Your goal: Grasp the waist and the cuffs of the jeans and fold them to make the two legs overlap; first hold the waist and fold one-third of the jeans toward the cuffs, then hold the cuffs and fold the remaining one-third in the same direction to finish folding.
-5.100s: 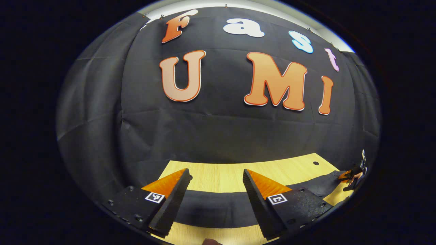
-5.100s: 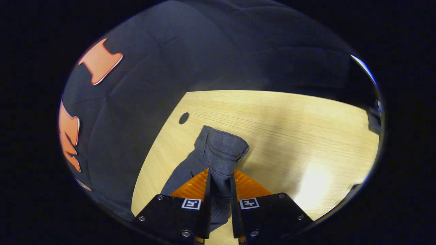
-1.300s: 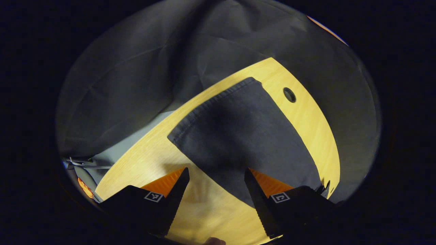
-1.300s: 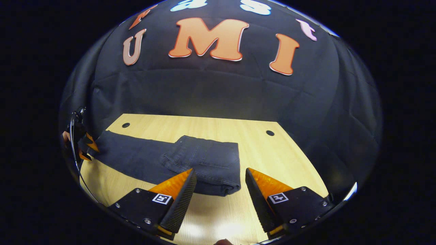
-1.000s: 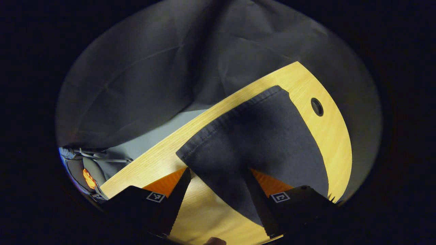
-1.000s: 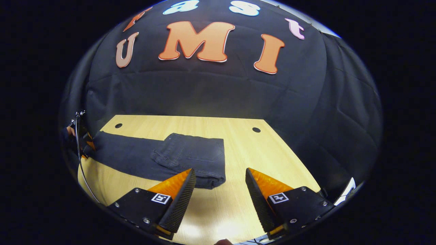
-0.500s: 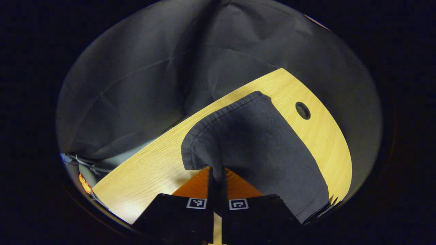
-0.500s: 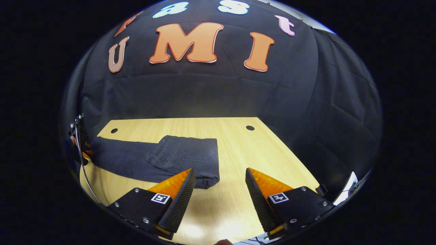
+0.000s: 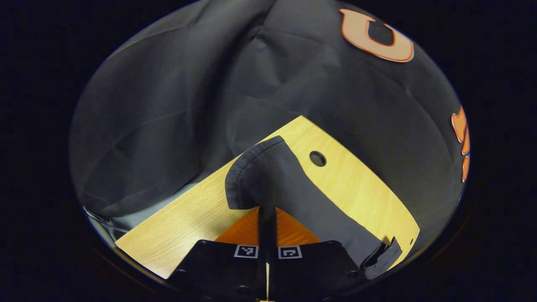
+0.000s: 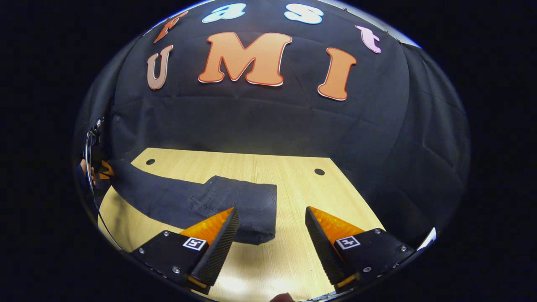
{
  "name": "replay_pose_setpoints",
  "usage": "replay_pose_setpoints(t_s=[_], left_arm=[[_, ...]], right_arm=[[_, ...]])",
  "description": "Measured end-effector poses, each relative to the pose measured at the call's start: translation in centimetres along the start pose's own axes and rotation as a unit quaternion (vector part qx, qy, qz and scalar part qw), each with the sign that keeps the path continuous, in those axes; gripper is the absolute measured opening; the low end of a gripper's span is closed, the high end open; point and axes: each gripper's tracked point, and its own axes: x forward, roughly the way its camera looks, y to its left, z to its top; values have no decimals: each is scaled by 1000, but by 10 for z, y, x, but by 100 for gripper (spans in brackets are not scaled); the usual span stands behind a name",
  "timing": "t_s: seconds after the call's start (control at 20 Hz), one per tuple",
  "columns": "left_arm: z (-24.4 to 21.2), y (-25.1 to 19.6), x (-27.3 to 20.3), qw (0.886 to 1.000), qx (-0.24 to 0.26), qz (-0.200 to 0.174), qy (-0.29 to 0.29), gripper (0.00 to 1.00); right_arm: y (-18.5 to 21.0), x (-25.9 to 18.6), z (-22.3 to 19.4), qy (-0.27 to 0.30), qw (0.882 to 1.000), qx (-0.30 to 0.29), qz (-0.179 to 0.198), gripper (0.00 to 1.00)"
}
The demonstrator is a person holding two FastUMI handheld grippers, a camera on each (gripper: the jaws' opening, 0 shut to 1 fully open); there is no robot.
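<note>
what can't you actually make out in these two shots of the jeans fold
- Left gripper view: the left gripper is shut on the cuffs; its own fingers hide the pinched cloth, so whether both cuffs are held is unclear.
- Left gripper view: the folded waist end is cut off at the image edge.
- Right gripper view: the jeans run behind a finger of the open right gripper.
- Right gripper view: the far gripper at the left edge is too small and warped to read.

Light wooden table (image 10: 319,197) with small round holes near its far corners, dark jeans (image 10: 235,201) lying across it, waist part folded over the legs
</note>
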Motion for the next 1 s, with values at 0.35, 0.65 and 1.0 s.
replay_pose_setpoints(t_s=[0.35, 0.65, 1.0], left_arm=[[58, -31, -94, 997, 37, -50, -46, 3], [61, -110, -162, 985, 87, -135, -63, 2], [2, -223, -201, 965, 152, -207, -62, 1]], right_arm=[[-21, 7, 10, -30, 999, 5, 20, 99], [-53, 15, 11, -38, 999, 15, 21, 99], [-93, 18, 10, -48, 999, 23, 9, 99]])
